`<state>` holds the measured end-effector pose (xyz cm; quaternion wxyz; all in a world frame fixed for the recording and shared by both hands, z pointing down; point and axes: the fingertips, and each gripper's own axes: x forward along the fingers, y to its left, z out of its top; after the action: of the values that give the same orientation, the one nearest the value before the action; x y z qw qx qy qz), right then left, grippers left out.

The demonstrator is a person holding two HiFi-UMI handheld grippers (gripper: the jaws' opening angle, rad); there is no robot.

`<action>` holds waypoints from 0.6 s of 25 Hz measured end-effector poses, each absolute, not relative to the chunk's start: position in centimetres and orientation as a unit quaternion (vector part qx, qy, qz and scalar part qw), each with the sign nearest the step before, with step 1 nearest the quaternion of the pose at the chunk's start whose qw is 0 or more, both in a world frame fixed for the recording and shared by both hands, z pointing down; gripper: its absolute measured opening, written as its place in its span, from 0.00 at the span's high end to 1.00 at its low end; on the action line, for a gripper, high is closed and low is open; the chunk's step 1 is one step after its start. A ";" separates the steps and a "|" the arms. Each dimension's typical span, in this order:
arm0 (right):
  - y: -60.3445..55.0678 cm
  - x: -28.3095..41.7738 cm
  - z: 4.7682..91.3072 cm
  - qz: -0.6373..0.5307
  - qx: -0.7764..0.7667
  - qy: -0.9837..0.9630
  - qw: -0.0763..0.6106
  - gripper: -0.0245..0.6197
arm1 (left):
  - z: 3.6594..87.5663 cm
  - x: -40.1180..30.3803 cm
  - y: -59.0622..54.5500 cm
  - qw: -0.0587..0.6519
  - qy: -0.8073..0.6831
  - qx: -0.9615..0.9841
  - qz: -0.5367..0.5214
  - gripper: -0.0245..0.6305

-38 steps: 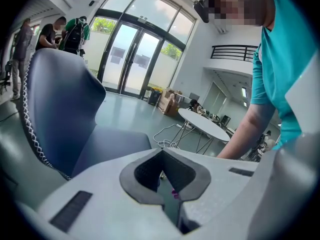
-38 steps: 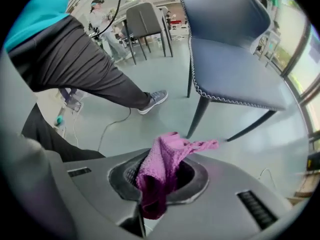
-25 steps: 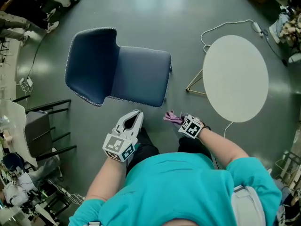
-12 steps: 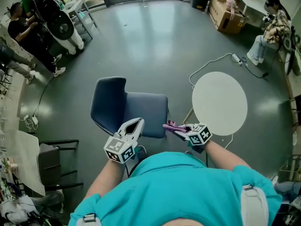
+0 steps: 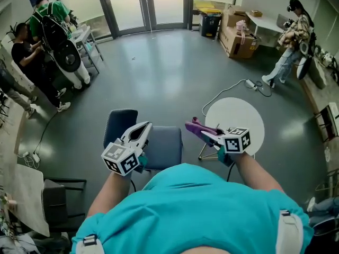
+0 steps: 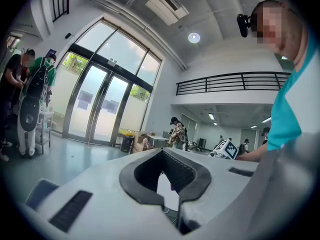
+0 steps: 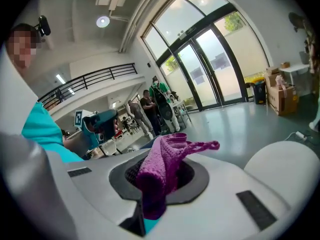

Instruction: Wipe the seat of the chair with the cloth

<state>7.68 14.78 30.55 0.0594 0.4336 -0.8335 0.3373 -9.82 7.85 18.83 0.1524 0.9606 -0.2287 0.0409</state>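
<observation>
Left gripper: Your left gripper (image 5: 143, 127) is held up in front of your chest. Its 2 jaws are pressed together and there is nothing between them.
Right gripper: Your right gripper (image 5: 208, 133) is up at about the same height, well apart from the left one. Its jaws are squeezed tight on the cloth.
Cloth: The purple cloth (image 5: 196, 127) sticks out of the right jaws in a bunch, with 1 loose end poking forward. It hangs in the air and touches nothing else.
Chair: The blue chair (image 5: 162, 144) stands on the floor just past your hands, below them. Its seat shows between the 2 grippers, and its back is on the left side. The cloth is above the seat's right edge, not on it.
Table: A round white table (image 5: 233, 114) stands just to the right of the chair.
Far room: A cable (image 5: 226, 93) lies on the grey floor past the table. Further off are cardboard boxes (image 5: 237, 35), glass doors (image 5: 142, 4) and some people along the walls.
Done: You have the cloth, and you are standing at the chair. That part looks finished.
Left to do: I think all the wiping is still ahead. You need to bring the cloth down flat onto the seat and rub it across the whole seat.
</observation>
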 end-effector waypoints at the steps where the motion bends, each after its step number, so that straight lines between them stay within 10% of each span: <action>1: 14.7 8.7 28.9 0.325 0.439 -0.836 0.056 0.88 | 17.9 -9.1 8.0 0.149 -0.227 0.962 0.034 0.96; 15: 18.1 15.0 14.8 0.205 0.480 -0.853 -0.005 0.89 | 8.1 -2.9 12.5 0.117 -0.179 0.976 -0.031 0.96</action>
<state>14.96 18.06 14.76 -0.0052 0.4801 -0.8530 0.2049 -2.92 12.52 8.13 0.1166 0.9765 -0.1788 -0.0305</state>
